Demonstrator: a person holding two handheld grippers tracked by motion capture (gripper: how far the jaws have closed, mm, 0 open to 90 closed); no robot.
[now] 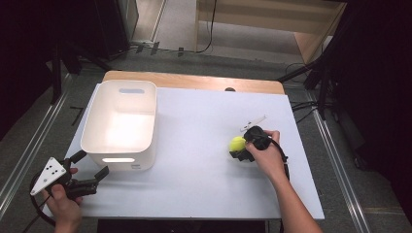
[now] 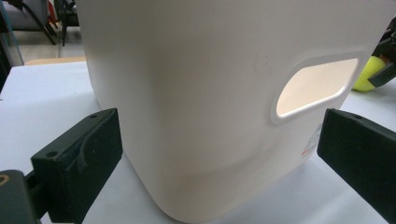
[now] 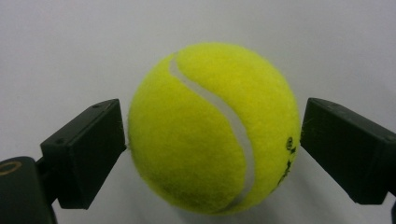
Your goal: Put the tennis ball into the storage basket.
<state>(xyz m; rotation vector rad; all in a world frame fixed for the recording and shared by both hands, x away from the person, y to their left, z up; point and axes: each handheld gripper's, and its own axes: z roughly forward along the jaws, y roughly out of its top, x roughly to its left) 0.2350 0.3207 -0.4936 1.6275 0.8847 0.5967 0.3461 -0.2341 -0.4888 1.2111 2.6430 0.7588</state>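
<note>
Yellow ball (image 3: 212,128) sat right-centre in the high view, directly between the right gripper (image 1: 241,148) jaws, on the table (image 1: 194,160). Round, so no long axis; right hand far nearer than left. Jaws looked just touching both sides of the ball, maybe starting to squeeze; firm grip not certain. Left gripper (image 1: 92,170) lower left, jaws wide apart, empty, facing the white bin (image 1: 121,124) corner without touching.
</note>
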